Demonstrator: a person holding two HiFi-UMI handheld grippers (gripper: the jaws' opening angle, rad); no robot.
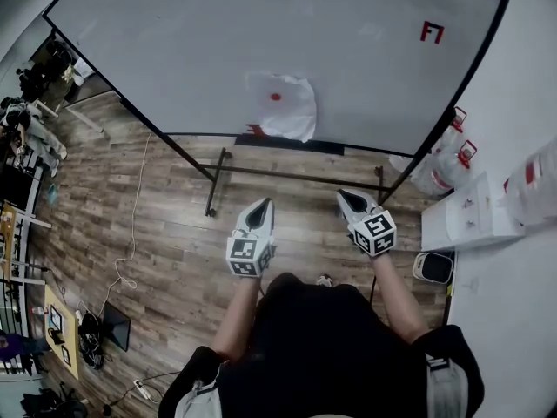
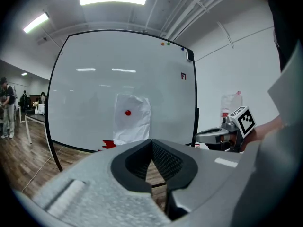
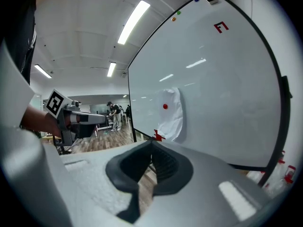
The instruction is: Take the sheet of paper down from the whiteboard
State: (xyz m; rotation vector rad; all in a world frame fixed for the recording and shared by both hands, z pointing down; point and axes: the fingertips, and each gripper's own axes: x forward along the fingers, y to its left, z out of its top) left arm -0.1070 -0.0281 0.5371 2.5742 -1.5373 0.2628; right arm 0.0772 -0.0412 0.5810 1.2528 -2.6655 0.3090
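**Grippers shut and empty, paper not yet reached**

Closest in sit the two grippers, held side by side out in front of the person's body. On the left gripper [image 1: 260, 205] the fingers [image 2: 166, 161] are pressed together at the tips with nothing between them. The right gripper [image 1: 345, 197] has its fingers [image 3: 164, 163] closed on nothing in the same way.

Ahead of both pairs of fingers, well apart from them and roughly between the lines they point along, the sheet of paper [image 1: 285, 110] hangs on the whiteboard [image 1: 174, 50]. It is crumpled and sits low, near the board's bottom edge, pinned by a round red magnet [image 1: 276, 97]. Wooden floor [image 1: 174, 225] lies below the fingers.

As I judge it, none of the task is done. Left to do: close the gap, spread one pair of fingers, pinch an edge of the sheet, and free it from the magnet.
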